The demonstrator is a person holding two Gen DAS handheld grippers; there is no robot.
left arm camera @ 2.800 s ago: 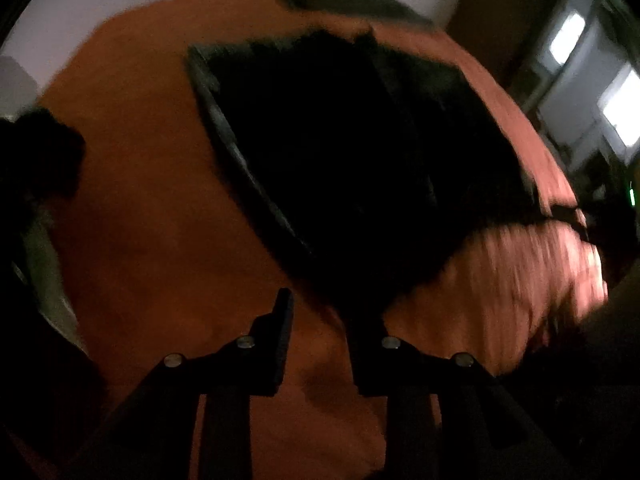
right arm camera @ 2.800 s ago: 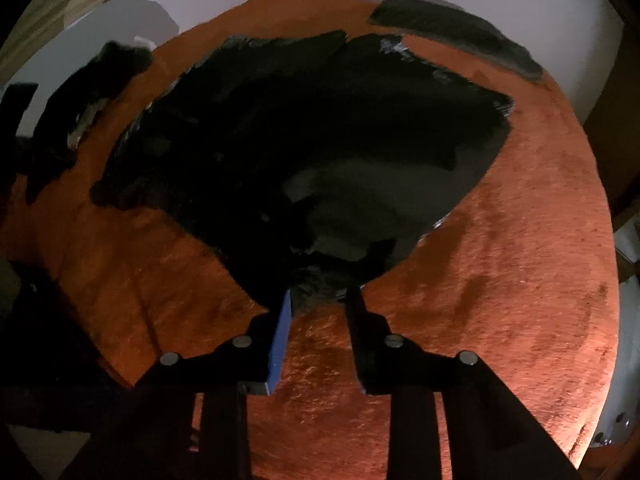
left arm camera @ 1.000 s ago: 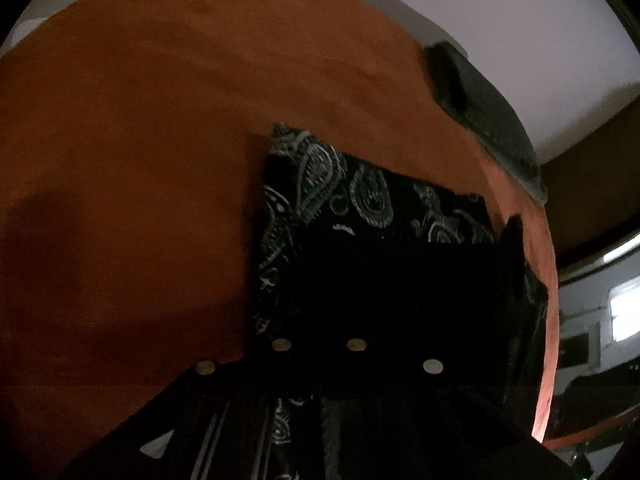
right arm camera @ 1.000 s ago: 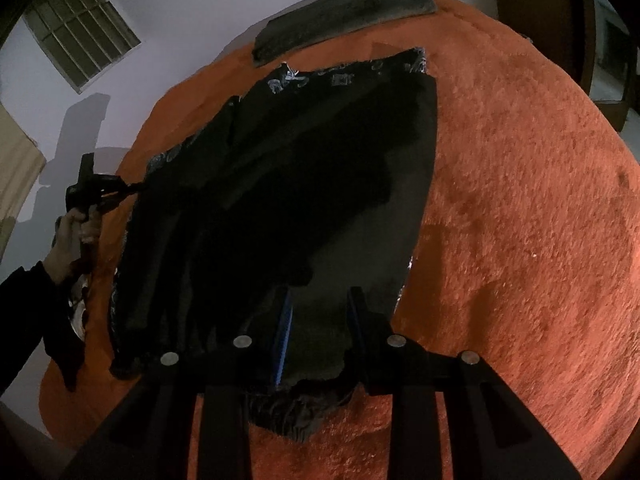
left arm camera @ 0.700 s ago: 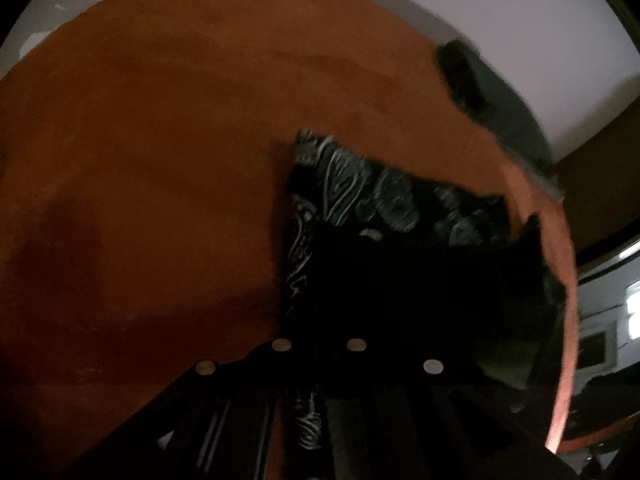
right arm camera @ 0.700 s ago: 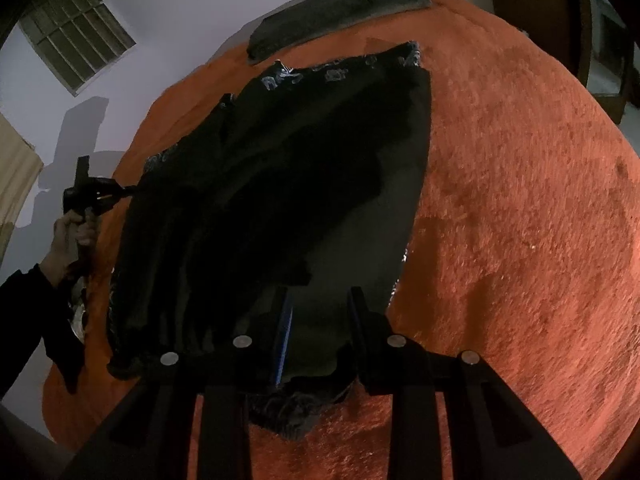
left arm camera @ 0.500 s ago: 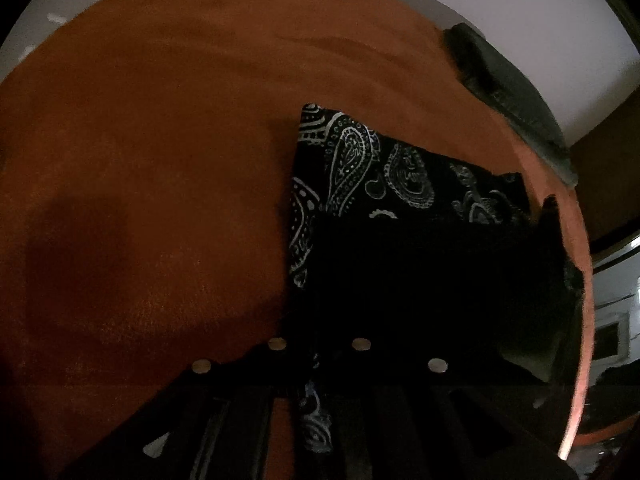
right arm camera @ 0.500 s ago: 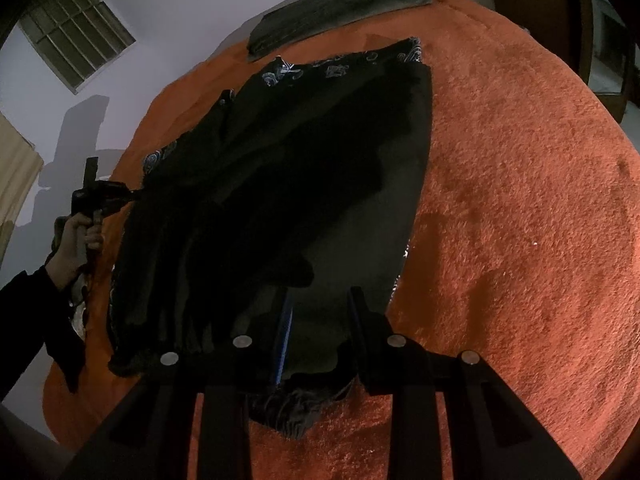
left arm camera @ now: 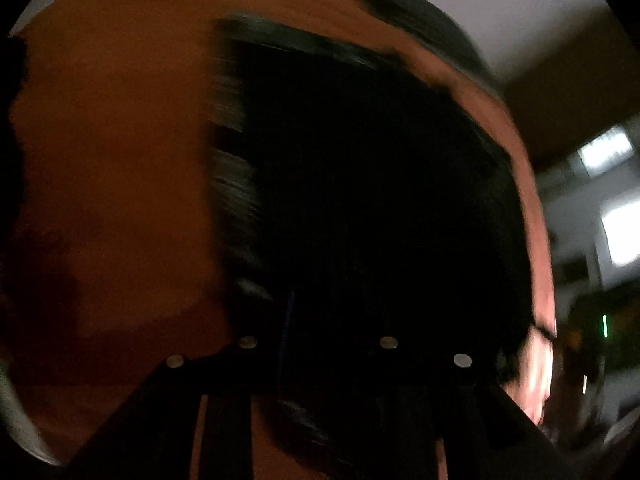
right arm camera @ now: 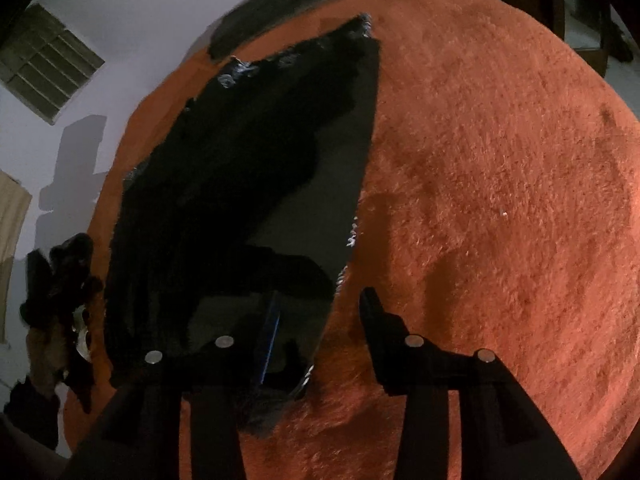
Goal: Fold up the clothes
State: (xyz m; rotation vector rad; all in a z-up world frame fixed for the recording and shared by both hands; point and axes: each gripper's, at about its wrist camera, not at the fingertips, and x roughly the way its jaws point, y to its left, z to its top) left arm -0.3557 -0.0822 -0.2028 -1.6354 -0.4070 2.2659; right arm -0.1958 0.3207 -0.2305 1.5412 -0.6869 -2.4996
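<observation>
Two grippers: we count a right gripper point(right arm camera: 320, 312) and a left gripper point(left arm camera: 316, 320), one per hand.
Right gripper state: its jaws stand wide apart and grip nothing; the left finger sits over the near corner of the cloth, the right finger over bare rug.
Left gripper state: in the blurred, dark left wrist view its fingers merge with the black cloth, so we cannot tell whether they are spread or pinching.
One garment: a black garment point(right arm camera: 248, 184) with a pale patterned edge lies spread flat on the rug, running from just ahead of the right gripper's left finger away toward the far rim.
One rug: a round orange rug point(right arm camera: 500, 168) carries it, mostly bare to the right of the right gripper.
One dark mat: a grey-black mat point(right arm camera: 296, 4) lies at the rug's far rim, beyond the garment.
One clump: dark things point(right arm camera: 60, 280) sit far left of the right gripper, too dim to name.
Risk one: we judge the shaggy pile could drag the thin cloth and skew any fold.
Risk two: black on black in dim light could make us pinch two layers, or miss the corner.
</observation>
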